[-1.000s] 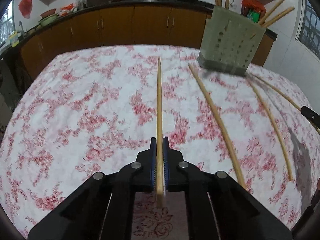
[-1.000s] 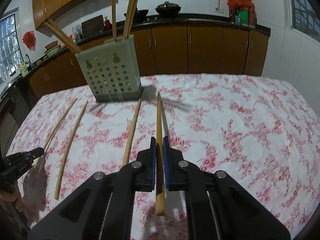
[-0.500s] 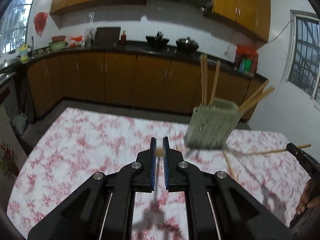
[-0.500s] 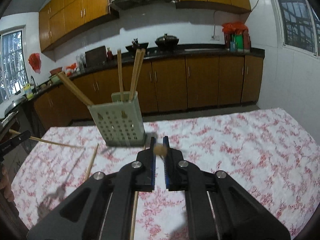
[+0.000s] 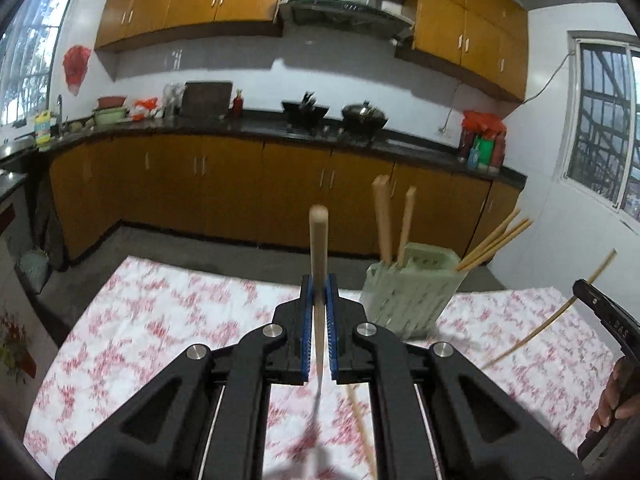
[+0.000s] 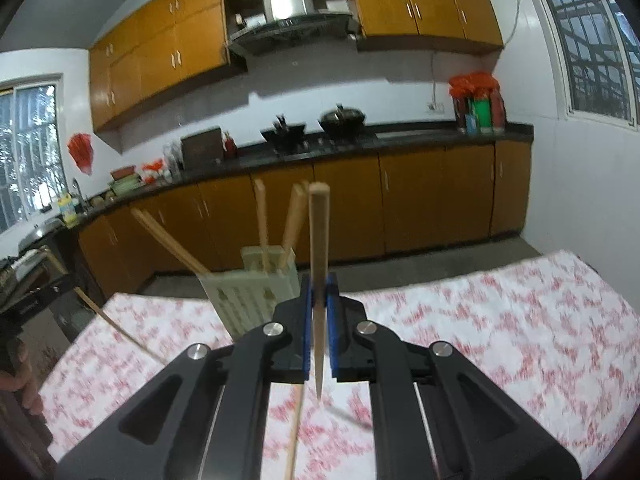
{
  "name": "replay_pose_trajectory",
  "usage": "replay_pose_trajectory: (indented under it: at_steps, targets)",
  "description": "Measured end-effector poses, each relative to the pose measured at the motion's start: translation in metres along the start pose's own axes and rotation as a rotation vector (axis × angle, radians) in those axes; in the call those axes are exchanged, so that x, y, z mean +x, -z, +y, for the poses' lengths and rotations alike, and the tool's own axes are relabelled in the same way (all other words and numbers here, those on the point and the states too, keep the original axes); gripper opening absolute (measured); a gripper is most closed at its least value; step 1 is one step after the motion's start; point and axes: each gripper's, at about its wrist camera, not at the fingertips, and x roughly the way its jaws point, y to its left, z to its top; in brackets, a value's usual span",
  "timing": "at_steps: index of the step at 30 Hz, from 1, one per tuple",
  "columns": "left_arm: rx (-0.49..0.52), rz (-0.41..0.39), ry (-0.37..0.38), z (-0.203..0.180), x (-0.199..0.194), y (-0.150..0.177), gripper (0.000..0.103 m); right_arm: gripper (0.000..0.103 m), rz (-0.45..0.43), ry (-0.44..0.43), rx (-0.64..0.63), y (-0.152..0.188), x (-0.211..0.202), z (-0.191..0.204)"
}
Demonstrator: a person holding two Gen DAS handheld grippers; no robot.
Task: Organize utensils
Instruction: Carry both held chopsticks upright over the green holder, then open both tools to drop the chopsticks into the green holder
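Observation:
My left gripper (image 5: 319, 286) is shut on a wooden chopstick (image 5: 319, 236) that stands nearly upright between its blue pads, above the table. My right gripper (image 6: 319, 290) is likewise shut on a second chopstick (image 6: 319, 232). The pale green perforated holder (image 5: 408, 294) stands on the table ahead and to the right of the left gripper, with several chopsticks in it. In the right wrist view the holder (image 6: 248, 300) is just left of the gripper. One loose chopstick (image 5: 360, 420) lies on the cloth, also visible as the chopstick (image 6: 295, 432) below the right gripper.
The table (image 5: 160, 320) has a white cloth with red flowers. Beyond its far edge run a floor gap and brown kitchen cabinets (image 5: 224, 184) under a dark counter with pots. A person's hand (image 5: 612, 400) shows at the right edge.
Both grippers have risen off the table with their chopsticks. The chopsticks, which pointed forward along the cloth, now stand nearly upright, and the views have tilted up toward the kitchen.

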Motion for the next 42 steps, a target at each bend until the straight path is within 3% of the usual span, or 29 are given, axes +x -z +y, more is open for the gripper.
replay_pose_trajectory:
  at_steps: [9, 17, 27, 32, 37, 42]
  targets:
    - [0.001, -0.175, 0.08, -0.04, -0.012, -0.061, 0.007, 0.008, -0.179, -0.101, 0.002, -0.065, -0.011, 0.029]
    - [-0.017, -0.318, 0.08, -0.069, 0.011, -0.099, 0.007, 0.008, -0.28, -0.109, 0.001, -0.105, 0.018, 0.045]
    - [-0.028, -0.27, 0.068, -0.075, 0.065, -0.068, 0.007, 0.008, -0.152, -0.089, -0.013, -0.087, 0.086, 0.042]
    - [-0.048, -0.213, 0.072, -0.069, 0.072, -0.059, 0.007, 0.01, -0.107, -0.093, -0.017, -0.076, 0.098, 0.044]
    - [-0.058, -0.211, 0.074, -0.064, 0.066, -0.061, 0.009, 0.011, -0.108, -0.096, -0.012, -0.075, 0.093, 0.046]
    - [-0.064, -0.228, 0.071, -0.06, 0.056, -0.065, 0.026, 0.016, -0.145, -0.091, -0.015, -0.08, 0.072, 0.047]
